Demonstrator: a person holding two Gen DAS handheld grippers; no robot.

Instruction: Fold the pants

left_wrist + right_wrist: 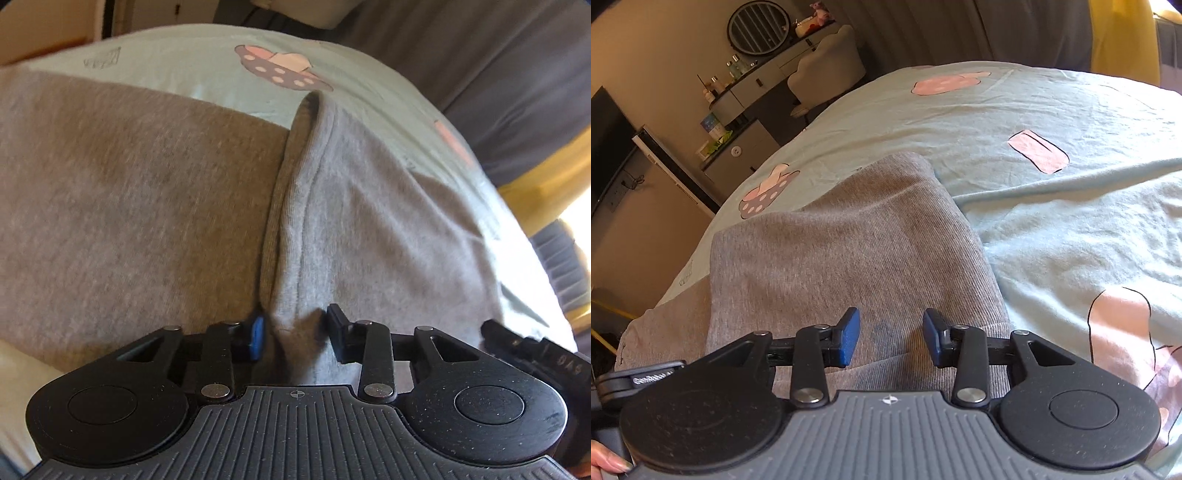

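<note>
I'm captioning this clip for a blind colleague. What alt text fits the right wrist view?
The right gripper, its blue-padded fingers apart, sits low over grey pants lying partly folded on a pale green bedsheet printed with pink cartoon shapes. Behind the bed are a dressing table with a round mirror and a chair.

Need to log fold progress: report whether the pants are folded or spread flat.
Folded, at least partly: the grey pants lie doubled, an upper layer ending over a lower one, on the bedsheet. Final fold: cannot tell.

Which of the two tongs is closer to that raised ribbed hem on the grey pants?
Left. The left tongs sit right at the ribbed hem; the right tongs hover over flat cloth of the pants.
</note>
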